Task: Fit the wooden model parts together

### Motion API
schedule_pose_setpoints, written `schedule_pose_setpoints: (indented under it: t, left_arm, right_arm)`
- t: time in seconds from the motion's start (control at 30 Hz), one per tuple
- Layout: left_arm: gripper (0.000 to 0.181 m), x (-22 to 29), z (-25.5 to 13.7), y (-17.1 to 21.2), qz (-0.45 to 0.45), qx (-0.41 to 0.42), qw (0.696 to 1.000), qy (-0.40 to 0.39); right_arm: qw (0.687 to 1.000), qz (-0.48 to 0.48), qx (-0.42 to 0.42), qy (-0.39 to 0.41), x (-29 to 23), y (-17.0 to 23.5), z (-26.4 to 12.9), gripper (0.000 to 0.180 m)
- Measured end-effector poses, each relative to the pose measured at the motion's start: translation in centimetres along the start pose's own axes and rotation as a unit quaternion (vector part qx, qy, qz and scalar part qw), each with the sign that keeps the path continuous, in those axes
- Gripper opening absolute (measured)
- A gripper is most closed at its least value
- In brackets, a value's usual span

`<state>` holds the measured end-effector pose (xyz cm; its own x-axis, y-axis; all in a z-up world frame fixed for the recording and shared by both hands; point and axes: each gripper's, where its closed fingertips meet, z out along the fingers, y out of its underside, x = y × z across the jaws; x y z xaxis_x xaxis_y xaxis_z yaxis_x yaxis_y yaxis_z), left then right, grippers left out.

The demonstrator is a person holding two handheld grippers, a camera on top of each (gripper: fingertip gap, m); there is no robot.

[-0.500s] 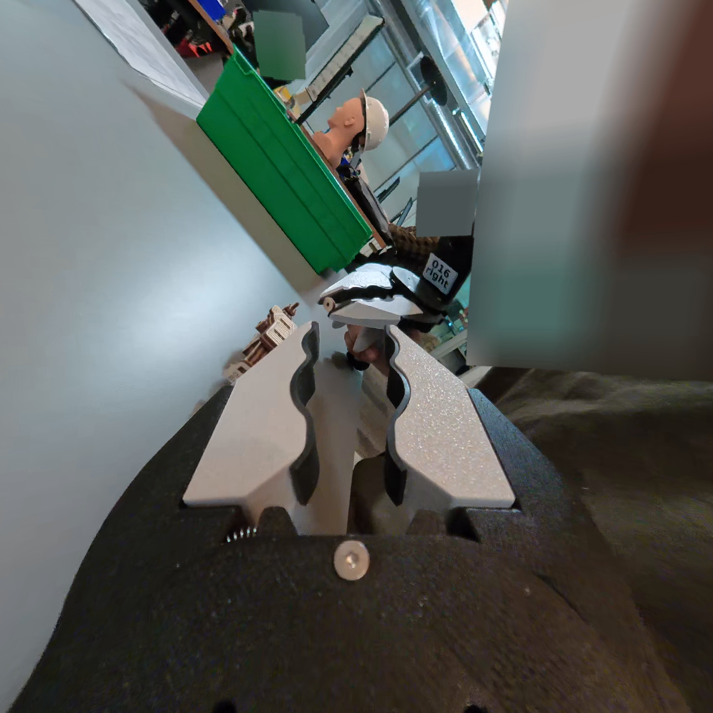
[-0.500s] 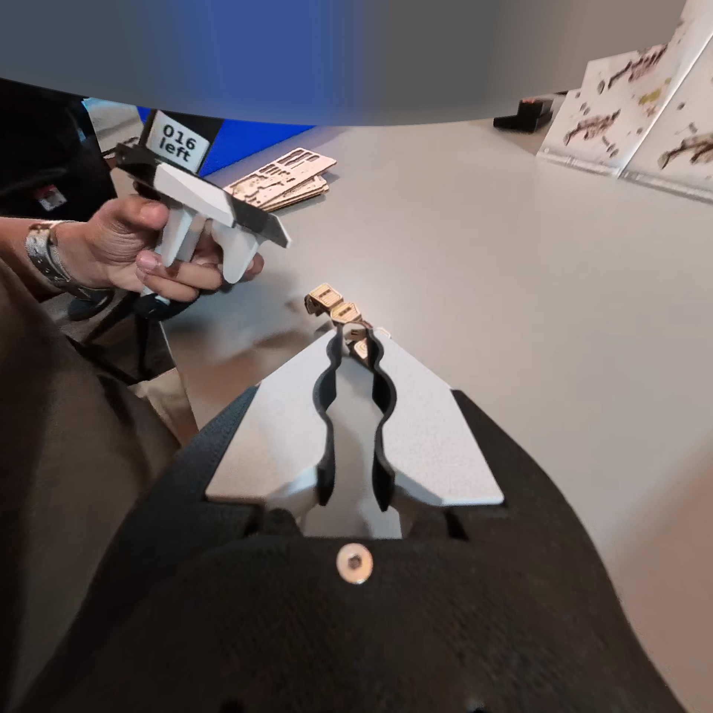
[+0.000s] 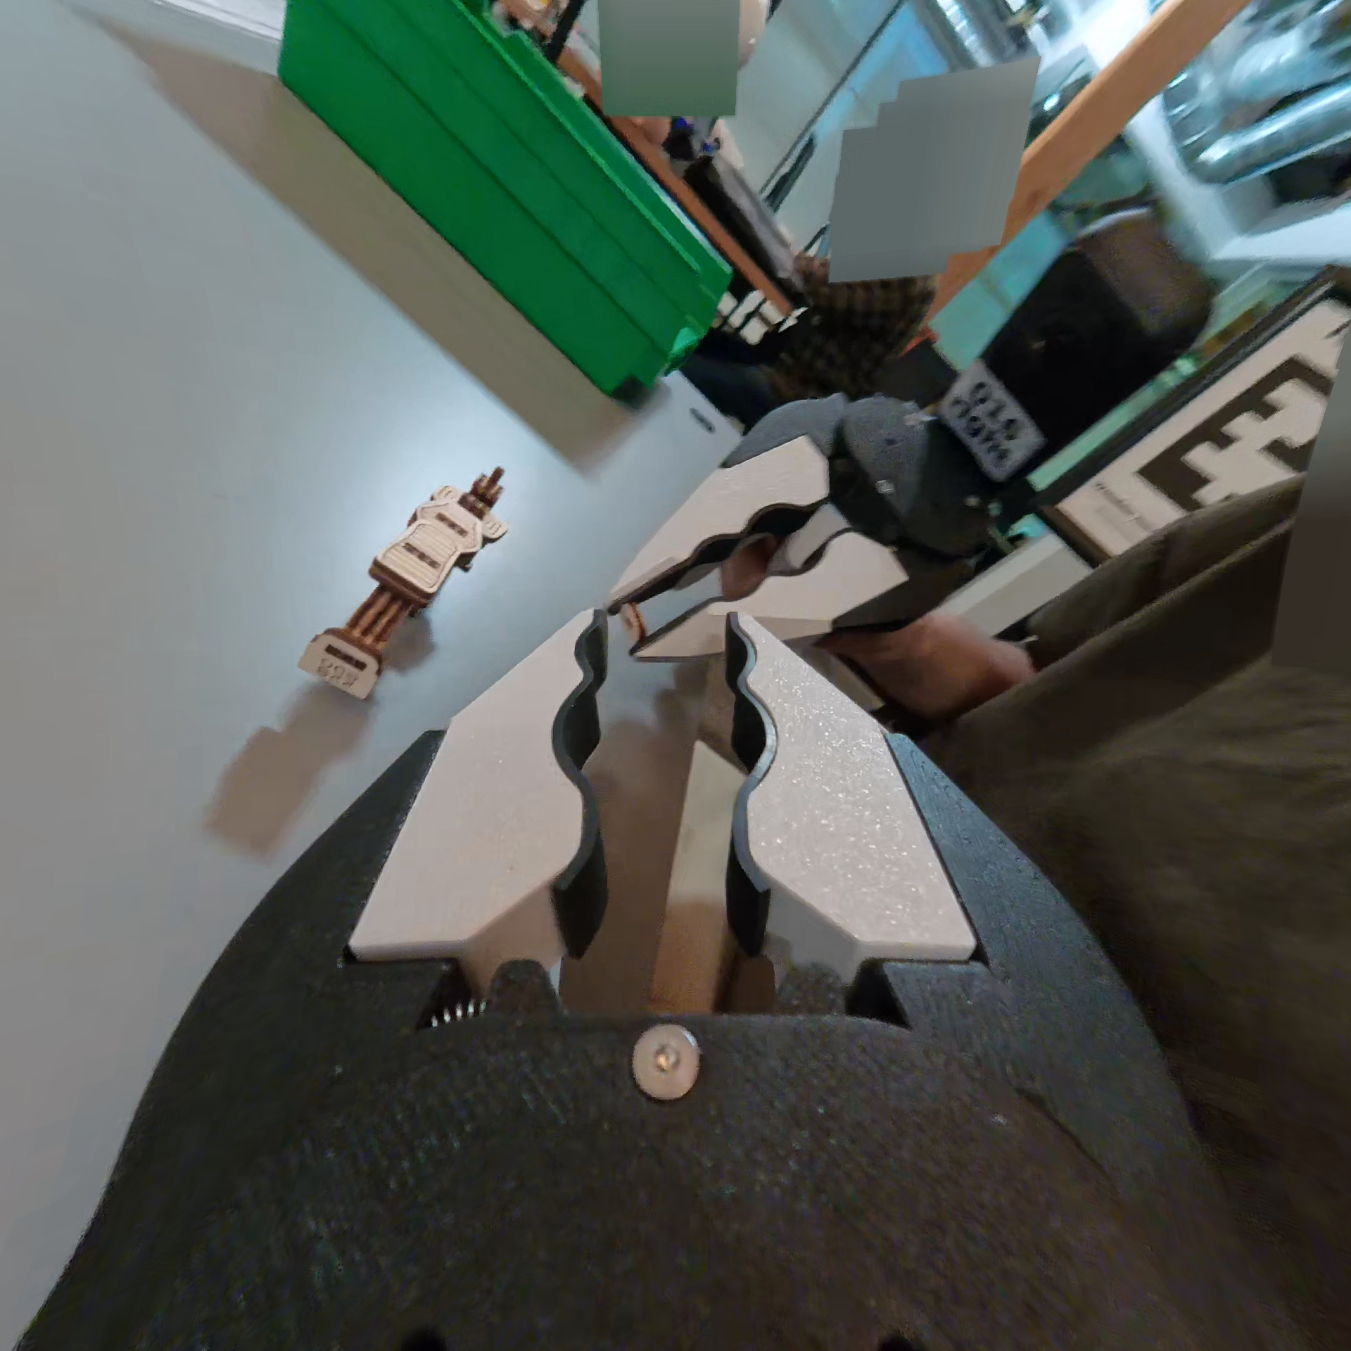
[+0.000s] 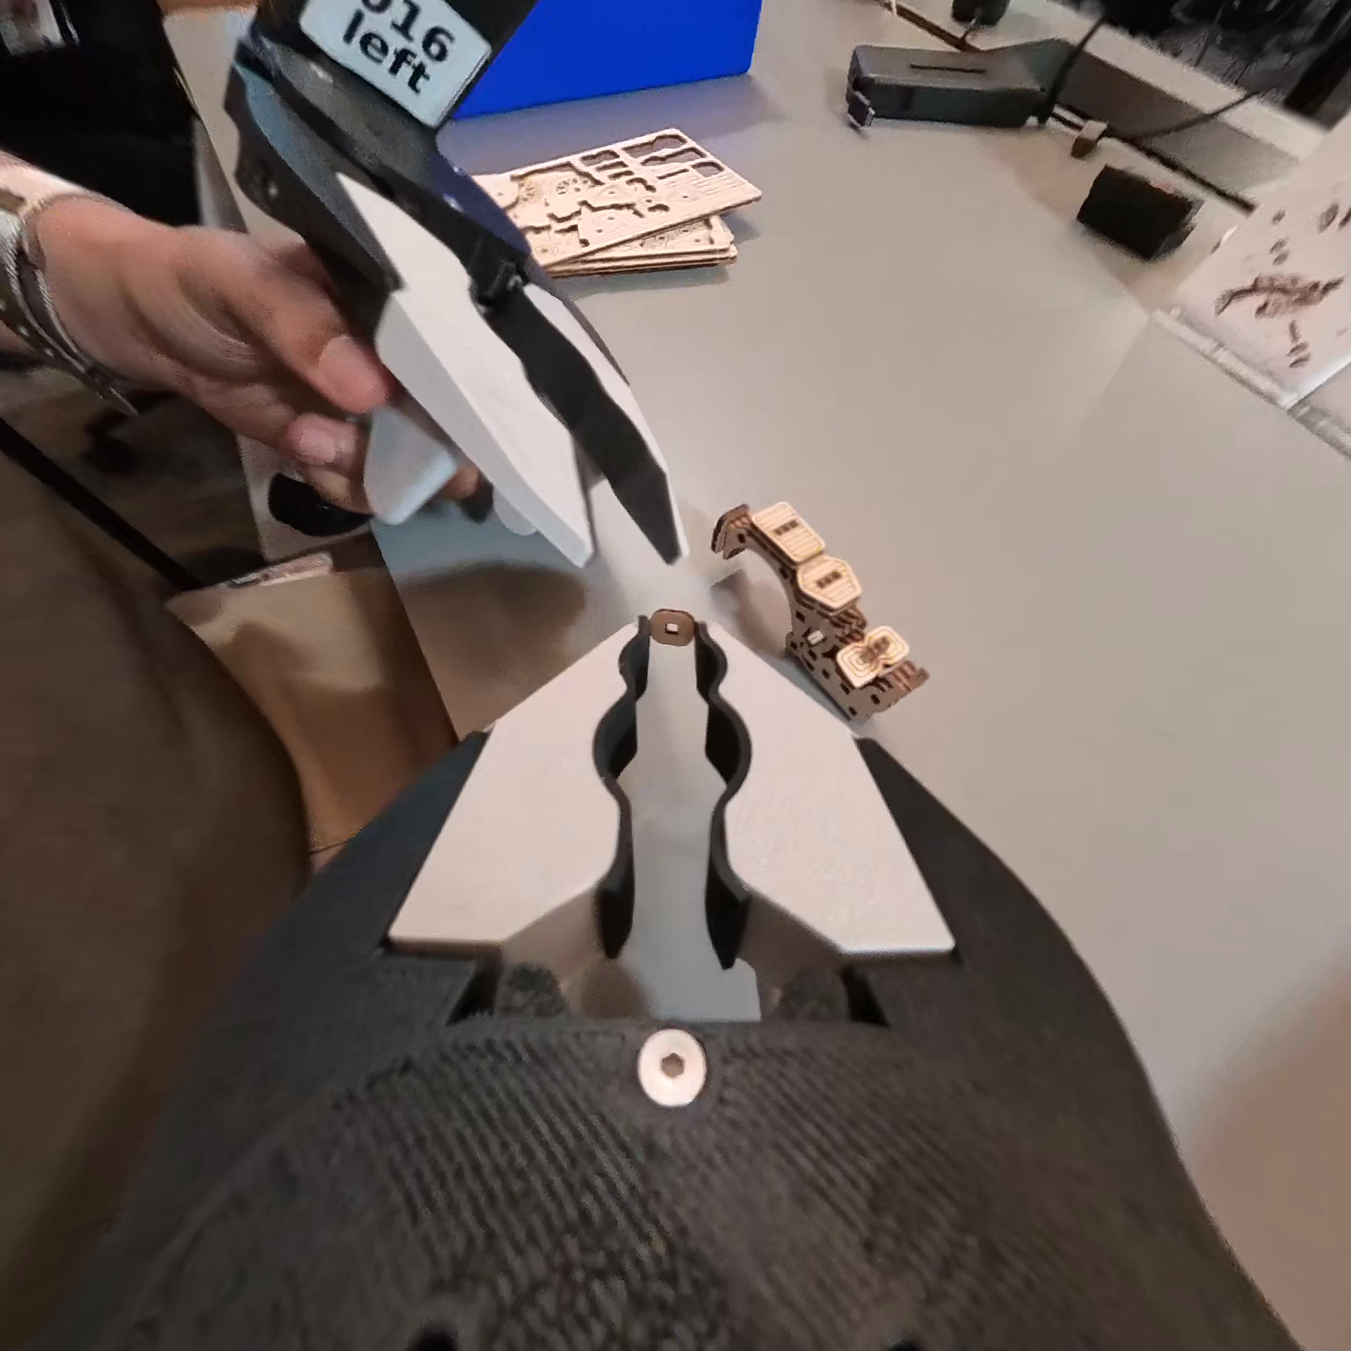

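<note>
Item: small wooden washer (image 4: 671, 629), pinched at my right gripper (image 4: 672, 634) tips. Wooden model (image 4: 826, 610) on table (image 4: 1023, 512), just beside. My left gripper (image 3: 665, 636): spread, empty.

my left hand-held gripper (image 3: 665, 636) fingers parted with nothing between, tilted tips-down, my left hand (image 4: 219, 343) wrapped on its handle, my right hand-held gripper (image 4: 672, 630) fingers nearly closed, tips pinching a small wooden piece (image 4: 672, 627), both grippers' tips close together, apart
</note>
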<state>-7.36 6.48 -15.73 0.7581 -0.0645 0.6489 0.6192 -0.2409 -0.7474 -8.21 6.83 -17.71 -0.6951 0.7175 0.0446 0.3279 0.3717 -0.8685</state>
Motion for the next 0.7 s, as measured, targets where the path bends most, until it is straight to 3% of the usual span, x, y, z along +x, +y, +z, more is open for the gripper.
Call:
schedule_pose_setpoints:
  t: [0.13,0.4,0.7]
  left_arm:
    - [0.014,-0.1,0.0,0.5,0.023,-0.012,0.999,-0.024]
    - [0.000,0.1,-0.1,0.9,0.072,-0.027,0.996,-0.048]
    - [0.003,0.0,-0.4,0.7,0.071,-0.025,0.996,-0.051]
  right_arm:
    - [0.997,-0.065,0.000,0.035,-0.3,-0.6,-0.2,0.011]
    - [0.989,-0.133,-0.011,0.064,-1.0,-0.9,0.0,0.011]
    - [0.984,-0.159,-0.012,0.076,-1.2,-1.1,0.1,0.011]
